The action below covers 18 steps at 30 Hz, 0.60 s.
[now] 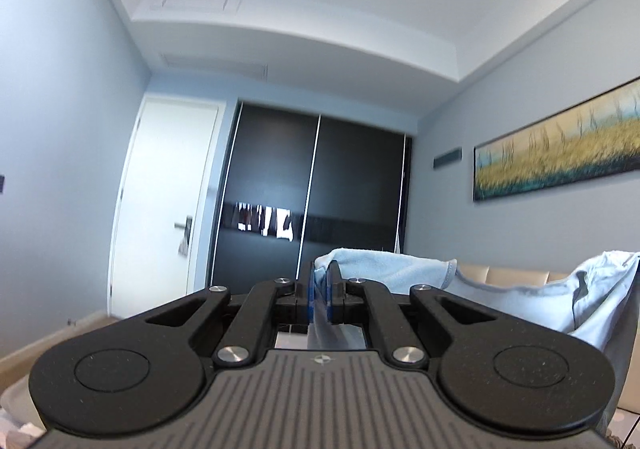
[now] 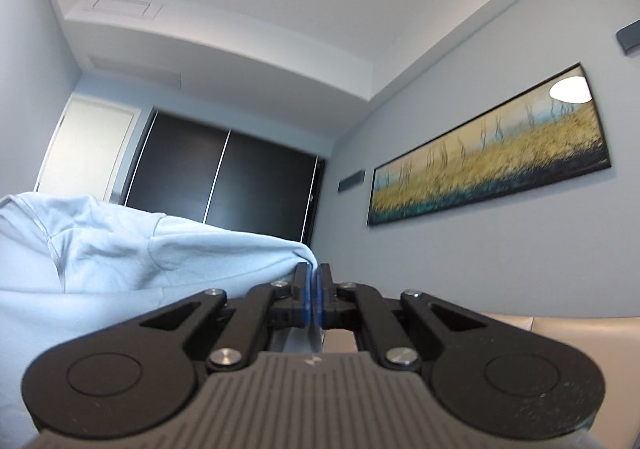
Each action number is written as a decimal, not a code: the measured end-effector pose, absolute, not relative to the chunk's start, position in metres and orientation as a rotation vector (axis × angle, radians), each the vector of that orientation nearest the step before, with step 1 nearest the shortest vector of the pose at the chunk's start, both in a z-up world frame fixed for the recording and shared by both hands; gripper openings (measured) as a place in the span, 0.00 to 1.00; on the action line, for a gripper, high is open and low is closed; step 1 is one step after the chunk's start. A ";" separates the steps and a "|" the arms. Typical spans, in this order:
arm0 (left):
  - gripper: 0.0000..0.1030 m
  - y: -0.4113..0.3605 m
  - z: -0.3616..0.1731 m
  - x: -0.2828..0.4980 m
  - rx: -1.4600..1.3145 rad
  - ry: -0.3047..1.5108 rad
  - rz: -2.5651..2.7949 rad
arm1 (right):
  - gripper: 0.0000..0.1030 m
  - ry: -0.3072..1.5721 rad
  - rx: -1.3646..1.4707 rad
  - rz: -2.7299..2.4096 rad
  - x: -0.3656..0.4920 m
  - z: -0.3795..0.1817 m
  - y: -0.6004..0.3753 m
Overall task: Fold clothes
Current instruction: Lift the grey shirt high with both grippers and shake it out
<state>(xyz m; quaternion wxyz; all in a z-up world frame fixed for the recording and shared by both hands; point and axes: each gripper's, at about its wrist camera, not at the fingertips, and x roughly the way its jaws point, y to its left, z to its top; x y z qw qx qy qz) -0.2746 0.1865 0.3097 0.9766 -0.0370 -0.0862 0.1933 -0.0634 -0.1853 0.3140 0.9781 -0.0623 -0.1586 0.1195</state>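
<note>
Aloft, pale blue garment (image 1: 392,269) stretched between both grippers: left gripper (image 1: 320,285) jaws clamped on one edge, right gripper (image 2: 313,289) jaws clamped on other. Behind, dark wardrobe (image 1: 320,177) and painting (image 2: 488,153).

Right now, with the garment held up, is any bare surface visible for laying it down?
Hardly any. Both views aim above the furniture. The left gripper and right gripper are shut on the light blue cotton garment, which fills the space between them. Only a strip of beige padded headboard shows bare, right of the right gripper; no flat surface is visible.
</note>
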 end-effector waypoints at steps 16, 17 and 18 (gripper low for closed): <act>0.03 0.196 0.313 -0.277 -0.039 -0.121 0.513 | 0.04 -0.299 -0.087 0.322 -0.107 0.294 -0.181; 0.03 0.206 0.304 -0.266 -0.043 -0.079 0.518 | 0.04 -0.265 -0.095 0.330 -0.098 0.287 -0.174; 0.03 0.215 0.294 -0.254 -0.052 -0.033 0.522 | 0.04 -0.221 -0.104 0.337 -0.085 0.276 -0.166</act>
